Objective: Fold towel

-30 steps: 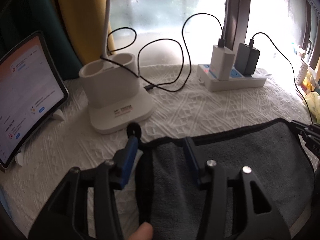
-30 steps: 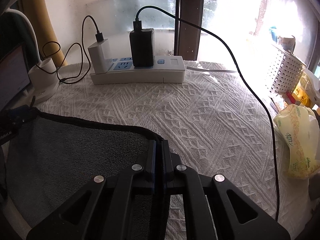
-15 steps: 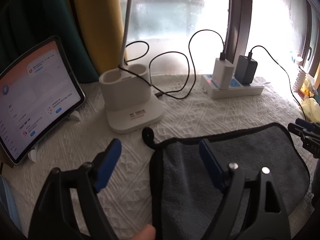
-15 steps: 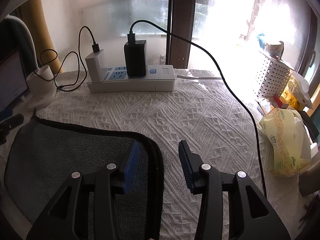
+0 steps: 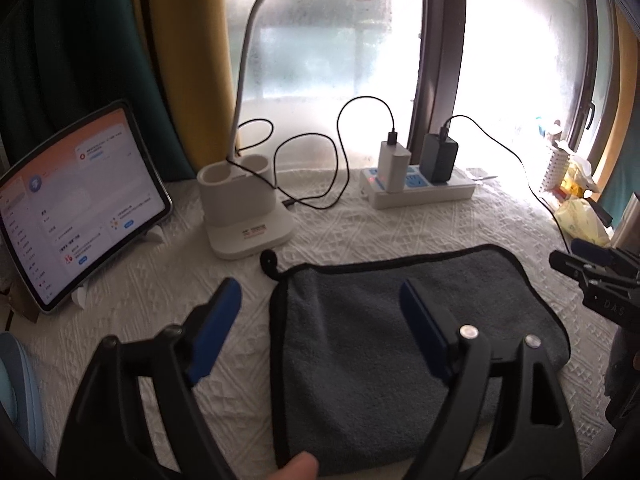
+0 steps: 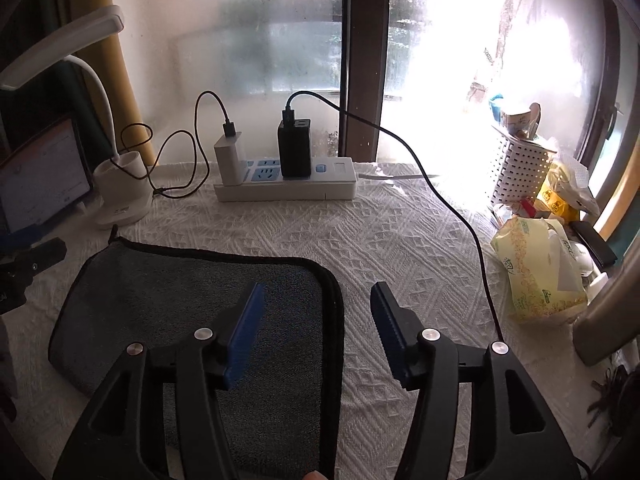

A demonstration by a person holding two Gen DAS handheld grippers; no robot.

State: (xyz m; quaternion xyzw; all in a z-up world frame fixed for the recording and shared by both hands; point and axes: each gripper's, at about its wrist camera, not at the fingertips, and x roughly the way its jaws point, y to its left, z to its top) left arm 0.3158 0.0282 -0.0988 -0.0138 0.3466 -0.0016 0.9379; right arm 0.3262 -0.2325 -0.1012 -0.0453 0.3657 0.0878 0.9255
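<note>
- The towel (image 5: 400,344) is gray with a black edge. It lies flat on the table (image 5: 400,228), close to the near side, and it looks folded already, because two black edges run side by side along its right end in the right view (image 6: 334,308).
- A small black loop (image 5: 269,261) pokes out from the far left corner of the towel, likely for hanging it up.
- The left gripper (image 5: 320,328) hangs just above the left end of the towel. Its jaws are wide open and hold nothing. One blue pad is over the white cloth and the other is over the towel, so the left edge sits between them.
- The right gripper (image 6: 316,332) hangs above the right end in the same way, jaws wide open and empty, with the towel's right edge between the pads.
- I think each one is at its own end so both ends can be picked up together for one more fold, or because they just let go.
- The table has a bumpy white cloth on it, which may help keep the towel from sliding.
- Farther back stand a white lamp (image 5: 244,216), a tablet (image 5: 76,204) leaning on a stand, and a power strip (image 5: 420,192) with two chargers and black wires.
- On the far right are a white basket (image 6: 520,176) and a yellow pack of tissues (image 6: 536,272). All these things are well apart from the towel, so there is room to fold.
</note>
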